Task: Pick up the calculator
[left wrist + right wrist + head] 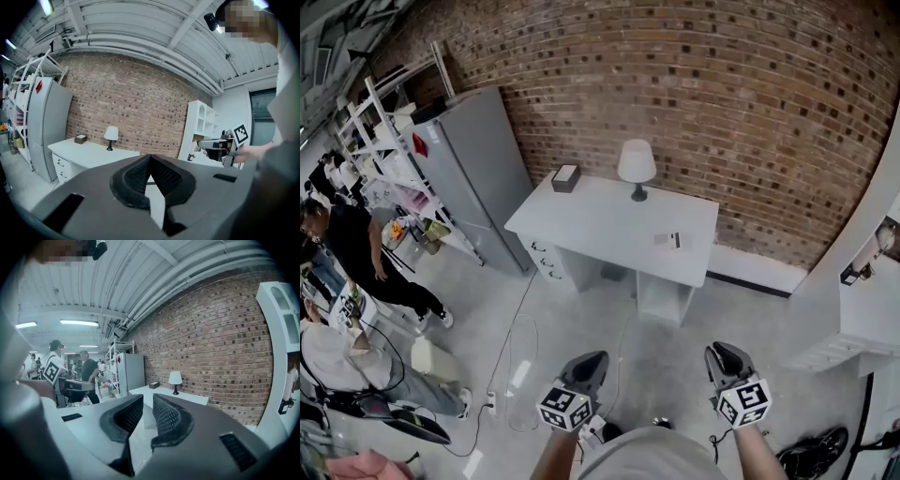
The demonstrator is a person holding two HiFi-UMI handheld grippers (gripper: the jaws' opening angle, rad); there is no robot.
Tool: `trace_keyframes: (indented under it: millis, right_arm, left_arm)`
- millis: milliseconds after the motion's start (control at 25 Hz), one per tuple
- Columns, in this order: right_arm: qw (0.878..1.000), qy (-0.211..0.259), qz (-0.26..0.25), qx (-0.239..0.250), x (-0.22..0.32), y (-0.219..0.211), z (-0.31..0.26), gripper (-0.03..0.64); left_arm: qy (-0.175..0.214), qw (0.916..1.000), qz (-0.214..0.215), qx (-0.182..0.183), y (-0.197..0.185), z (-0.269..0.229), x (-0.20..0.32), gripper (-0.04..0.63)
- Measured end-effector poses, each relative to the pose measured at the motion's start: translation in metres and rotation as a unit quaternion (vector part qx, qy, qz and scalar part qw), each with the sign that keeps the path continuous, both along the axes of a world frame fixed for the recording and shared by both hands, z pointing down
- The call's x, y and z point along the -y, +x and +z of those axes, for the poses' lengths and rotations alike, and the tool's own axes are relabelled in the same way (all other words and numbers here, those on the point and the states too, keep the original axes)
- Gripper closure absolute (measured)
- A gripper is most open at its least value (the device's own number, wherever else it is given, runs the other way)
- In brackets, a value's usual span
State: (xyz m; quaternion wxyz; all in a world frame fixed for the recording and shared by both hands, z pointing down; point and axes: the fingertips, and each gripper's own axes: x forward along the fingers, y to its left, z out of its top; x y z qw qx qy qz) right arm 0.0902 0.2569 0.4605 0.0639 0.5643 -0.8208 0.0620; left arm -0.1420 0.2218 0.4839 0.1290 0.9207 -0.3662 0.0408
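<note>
The small flat grey calculator (667,240) lies on the white desk's (600,220) right half, well apart from the left gripper (150,159), jaws clenched empty, and the right gripper (147,399), jaws slightly parted on nothing, likely readied for the reach.

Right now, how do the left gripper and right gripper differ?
The left gripper has its jaws meeting at the tips; the right gripper has them apart. The desk lies left of the left gripper's jaws but straight beyond the right gripper's. Both are empty and well short of the desk.
</note>
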Motion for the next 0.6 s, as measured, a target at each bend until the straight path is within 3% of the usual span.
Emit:
trace_keyframes:
  millis: [360,600]
  right_arm:
    - [1.000,-0.003,-0.003,0.005,-0.003,0.014,0.004,0.457]
    - [1.000,-0.004,-0.008,0.008,-0.004,0.023,0.006,0.453]
  left_arm:
    - [0.000,1.0000,-0.010,0.002,0.008,0.001,-0.008,0.583]
    - [0.000,0.9999,-0.013,0.004,0.018,0.001,-0.011,0.583]
